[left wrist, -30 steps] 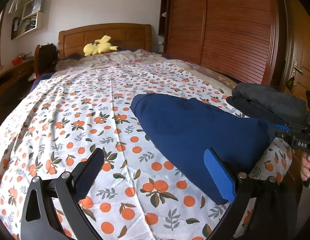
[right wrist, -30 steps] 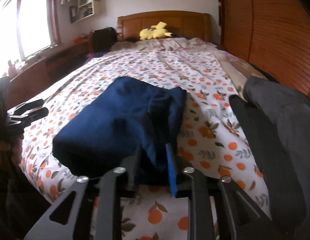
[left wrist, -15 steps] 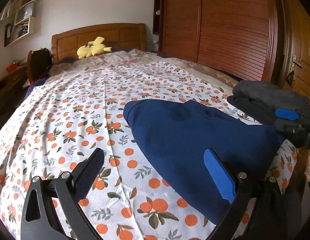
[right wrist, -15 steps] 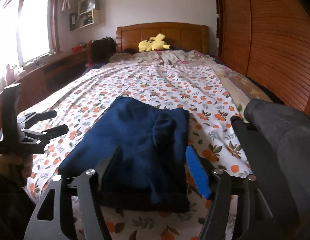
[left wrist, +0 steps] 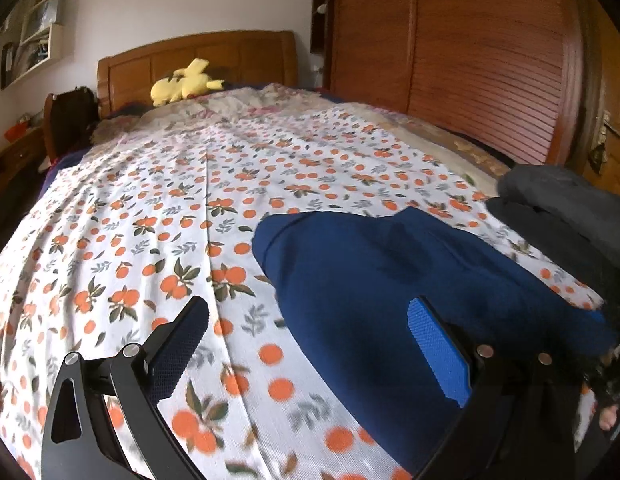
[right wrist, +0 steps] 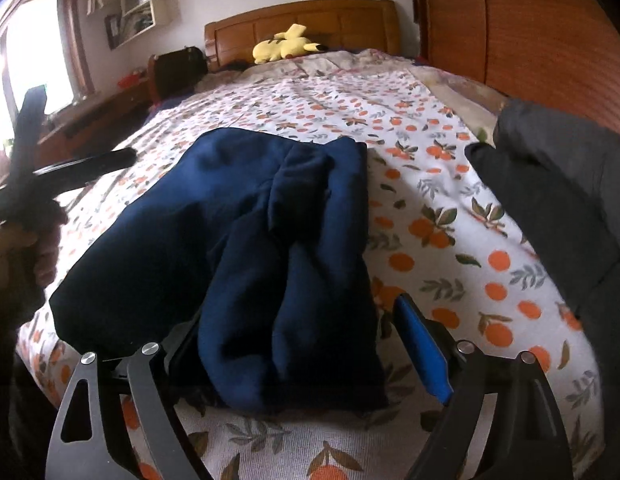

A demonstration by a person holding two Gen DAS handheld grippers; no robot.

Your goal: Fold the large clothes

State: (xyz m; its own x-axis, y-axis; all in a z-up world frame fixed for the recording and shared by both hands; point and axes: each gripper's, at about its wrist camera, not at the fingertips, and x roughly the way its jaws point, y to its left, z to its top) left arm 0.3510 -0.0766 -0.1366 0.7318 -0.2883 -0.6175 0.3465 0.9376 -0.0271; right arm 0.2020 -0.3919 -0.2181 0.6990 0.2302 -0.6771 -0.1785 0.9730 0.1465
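- Folding navy garment (right wrist: 246, 248) on orange-print bedspread (left wrist: 158, 208); lies near foot edge of bed, already doubled into a thick bundle, sleeve-like roll on top in right wrist view.
- Right gripper (right wrist: 294, 340): jaws opening, spread wide either side of garment's near end; blue pad (right wrist: 424, 350) clear of cloth on its side, other finger partly hidden under fabric edge, no squeeze visible.
- Left gripper (left wrist: 306, 344): jaws wide apart, nothing pinched; one finger over bare bedspread, the other over garment's left edge.
- Dark grey garment (right wrist: 558, 200) piled at right edge of bed, near but apart from navy one.
- Handling, judged: soft, limp, thick knit; moderately heavy for cloth, sags and unrolls if lifted by one layer.
- Not slippery, not fragile; drags on bedspread, may wrinkle sheet.
- Best hold, judged: pinch all layers at near corners, one gripper each side, so stacked folds stay together.
- Risk: catching only top roll, bundle opens.
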